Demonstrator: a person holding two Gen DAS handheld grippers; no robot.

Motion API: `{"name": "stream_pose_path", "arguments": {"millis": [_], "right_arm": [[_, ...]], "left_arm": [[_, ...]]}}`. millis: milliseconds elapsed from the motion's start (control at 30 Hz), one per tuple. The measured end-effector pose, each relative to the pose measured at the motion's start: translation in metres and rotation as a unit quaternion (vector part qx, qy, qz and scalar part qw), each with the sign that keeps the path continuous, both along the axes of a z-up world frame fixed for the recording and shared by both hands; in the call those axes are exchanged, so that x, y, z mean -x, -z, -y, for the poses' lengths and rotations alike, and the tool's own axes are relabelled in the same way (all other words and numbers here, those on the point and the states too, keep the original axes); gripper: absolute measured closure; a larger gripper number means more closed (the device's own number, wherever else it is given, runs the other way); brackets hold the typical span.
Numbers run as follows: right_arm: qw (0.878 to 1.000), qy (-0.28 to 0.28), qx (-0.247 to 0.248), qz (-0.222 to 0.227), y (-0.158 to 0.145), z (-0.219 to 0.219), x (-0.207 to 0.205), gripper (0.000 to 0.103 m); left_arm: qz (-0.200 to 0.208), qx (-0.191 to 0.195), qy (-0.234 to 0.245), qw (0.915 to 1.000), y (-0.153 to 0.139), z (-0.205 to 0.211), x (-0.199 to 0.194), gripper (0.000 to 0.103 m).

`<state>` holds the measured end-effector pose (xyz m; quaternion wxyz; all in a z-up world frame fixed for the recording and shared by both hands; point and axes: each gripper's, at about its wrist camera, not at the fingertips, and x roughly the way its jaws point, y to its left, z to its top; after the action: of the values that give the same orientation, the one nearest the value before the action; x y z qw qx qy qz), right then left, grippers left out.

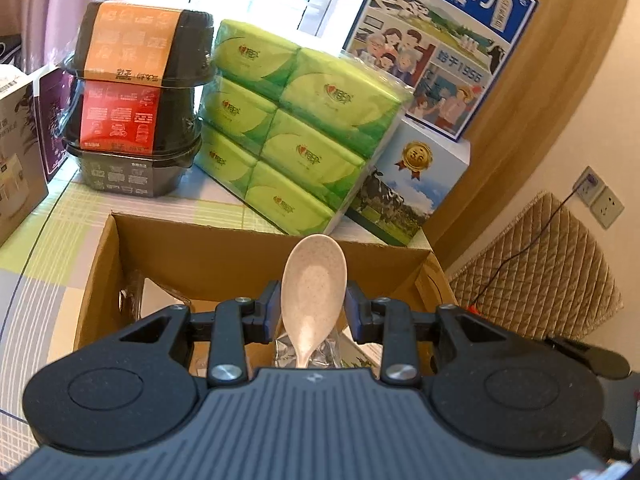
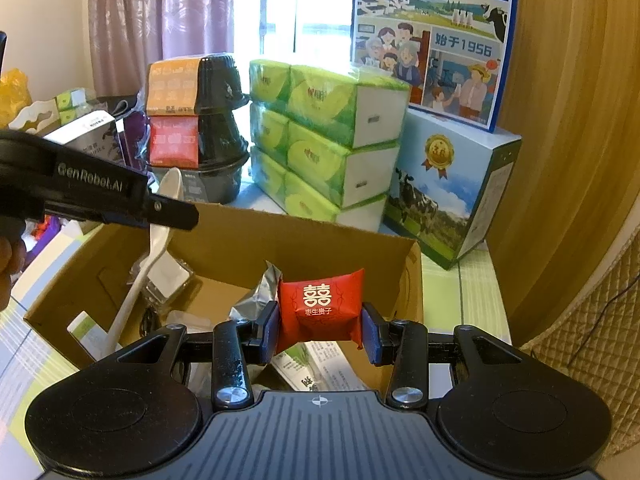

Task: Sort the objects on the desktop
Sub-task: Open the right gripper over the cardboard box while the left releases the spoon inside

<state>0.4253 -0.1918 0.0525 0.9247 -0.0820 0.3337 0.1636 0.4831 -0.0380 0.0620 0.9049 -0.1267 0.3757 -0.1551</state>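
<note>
We see the left gripper (image 1: pixel 313 308) closed on a beige spoon (image 1: pixel 313 292), bowl poking up past its fingers, over the open cardboard box (image 1: pixel 224 248). Right gripper (image 2: pixel 320 320) pinches a red candy packet (image 2: pixel 320 304) between both pads, over the box's right part, tissue packs (image 2: pixel 320 136) at the far side

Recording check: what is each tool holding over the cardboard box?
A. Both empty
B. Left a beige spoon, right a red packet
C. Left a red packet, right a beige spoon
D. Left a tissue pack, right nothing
B. The left wrist view shows the beige spoon between the left tool fingers, and the right wrist view shows the red packet pinched in the right tool, both above the cardboard box.
</note>
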Motion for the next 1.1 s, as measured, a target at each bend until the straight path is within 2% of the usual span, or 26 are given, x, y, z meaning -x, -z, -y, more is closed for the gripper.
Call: {"name": "stream_pose_path", "arguments": {"millis": [33,100,533,767,800,833,867,1067,1100], "right_arm": [[1.000,-0.001,0.000,0.000,0.000,-0.001,0.000,0.064],[1.000,-0.002,-0.001,0.001,0.000,-0.002,-0.001,0.064],[1.000,-0.007,-0.006,0.000,-0.001,-0.009,0.002,0.064],[1.000,-0.013,-0.019,0.008,-0.005,-0.012,0.002,0.063],[0.999,-0.017,-0.025,0.014,-0.006,-0.011,0.003,0.051],[0.999,-0.017,-0.030,0.021,-0.007,-0.011,0.003,0.031],[0.999,-0.016,-0.034,0.026,-0.009,-0.011,0.004,0.028],[0.999,-0.011,-0.033,0.031,-0.010,-0.007,0.007,0.027],[0.999,-0.007,-0.031,0.030,-0.010,-0.006,0.008,0.027]], "left_arm": [[0.000,-0.005,-0.006,1.0000,0.000,-0.001,0.000,0.073],[0.002,-0.015,-0.014,0.9998,0.001,-0.004,0.000,0.061],[0.000,-0.040,-0.020,0.9990,0.002,-0.026,0.012,0.060],[-0.001,-0.048,-0.020,0.9986,0.005,-0.030,0.016,0.056],[-0.001,-0.049,-0.021,0.9986,0.005,-0.031,0.017,0.054],[-0.002,-0.050,-0.021,0.9985,0.006,-0.032,0.017,0.053],[-0.001,-0.051,-0.021,0.9985,0.006,-0.032,0.018,0.051],[0.002,-0.061,-0.031,0.9976,0.008,-0.035,0.026,0.030],[0.004,-0.063,-0.032,0.9975,0.008,-0.035,0.027,0.023]]}}
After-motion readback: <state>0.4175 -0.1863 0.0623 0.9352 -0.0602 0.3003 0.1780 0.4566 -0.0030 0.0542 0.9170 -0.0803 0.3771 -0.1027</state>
